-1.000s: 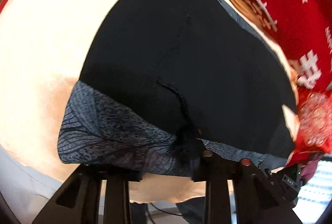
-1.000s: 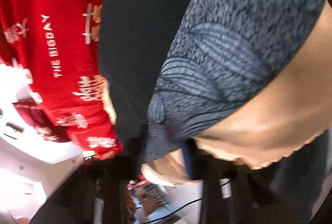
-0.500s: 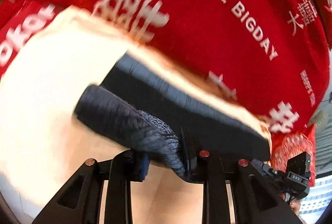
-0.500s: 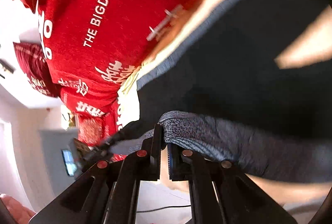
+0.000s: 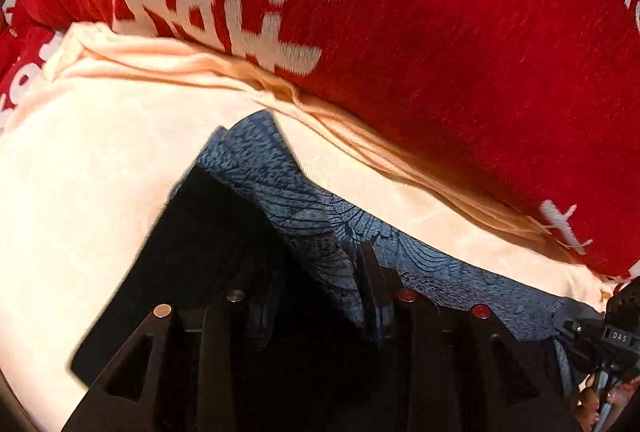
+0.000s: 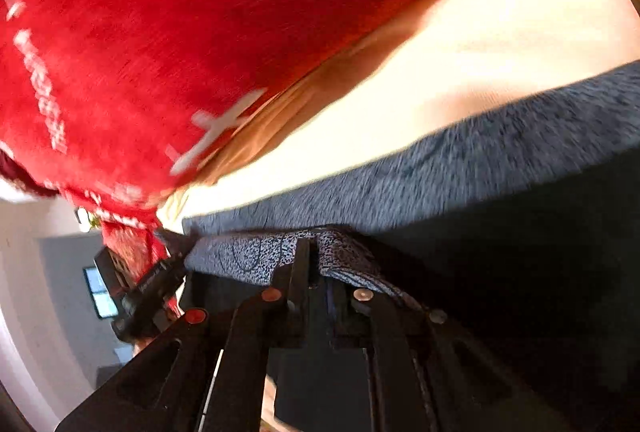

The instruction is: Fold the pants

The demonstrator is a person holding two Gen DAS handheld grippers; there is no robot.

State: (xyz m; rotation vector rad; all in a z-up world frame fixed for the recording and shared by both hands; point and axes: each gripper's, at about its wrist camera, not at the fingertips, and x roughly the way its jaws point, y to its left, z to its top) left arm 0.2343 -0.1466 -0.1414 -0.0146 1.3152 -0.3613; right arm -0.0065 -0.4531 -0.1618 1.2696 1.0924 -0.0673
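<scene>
The dark pants with the blue-grey leaf-printed waistband point(image 5: 320, 216) lay on a cream-coloured sheet point(image 5: 92, 168), up close to a red blanket with white lettering point(image 5: 460, 44) that rose along the far side. In the left wrist view the left gripper point(image 5: 316, 296) sat low over the pants, its two black fingers point(image 5: 370, 272) standing a little apart with a fold of the printed waistband bunched between them; from that angle I could not tell whether it was actually pinching the cloth. The black body of the pants spread out to the left of those fingers, folded over itself.

In the right wrist view, the right gripper point(image 6: 316, 264) had its fingers drawn almost together on a ridge of the same printed waistband, the cloth humped up over the tips. The waistband edge ran off to the right as a blurred grey strip, touching the cream sheet. The other gripper's black body point(image 6: 144, 292) showed just beside the pants' corner, with a grey wall point(image 6: 60, 272) behind.
</scene>
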